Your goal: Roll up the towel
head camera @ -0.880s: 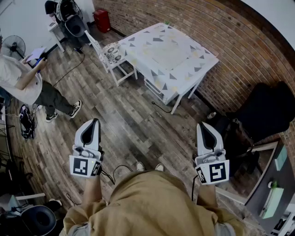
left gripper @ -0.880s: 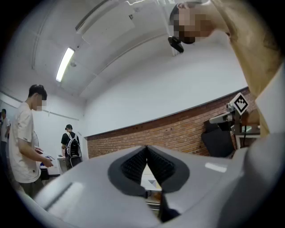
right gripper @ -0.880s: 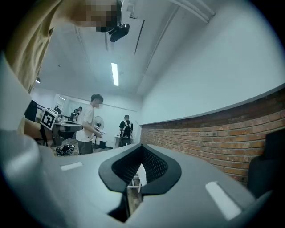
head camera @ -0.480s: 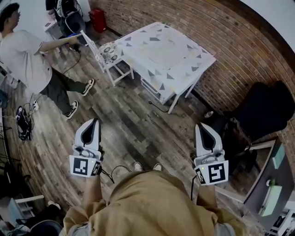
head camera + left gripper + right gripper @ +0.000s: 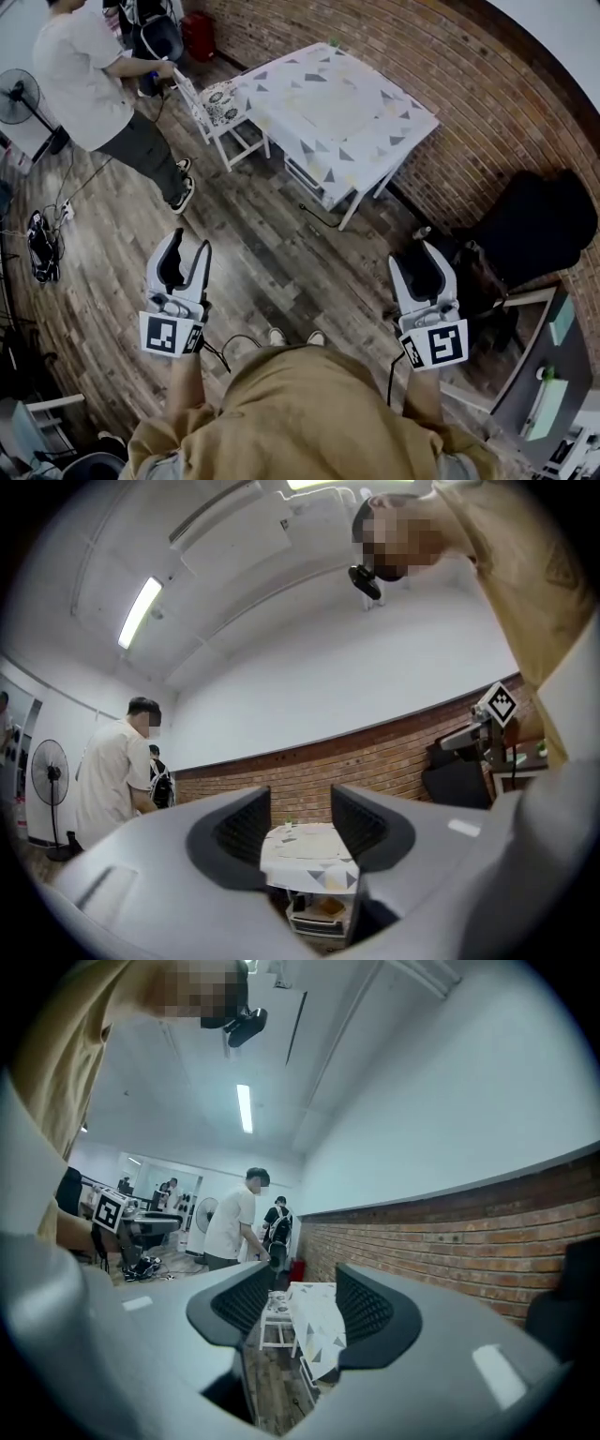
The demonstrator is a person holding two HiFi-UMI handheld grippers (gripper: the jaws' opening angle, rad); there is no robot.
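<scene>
Task status: not begun, by our reading. We find no towel in any view. The table (image 5: 337, 103) stands well ahead of us, and its patterned top shows no folded cloth we can make out.

Left gripper (image 5: 301, 822): jaws apart, nothing between them, only the far table seen through the gap. Right gripper (image 5: 307, 1307): the same, apart and empty.

Left to do: locate the towel, reach it, then do the whole roll.

Count: two grippers, one table, one white chair (image 5: 225, 108), one fan (image 5: 19, 101), one bystander (image 5: 89, 66) at the chair, and a second one behind in the gripper views.
</scene>
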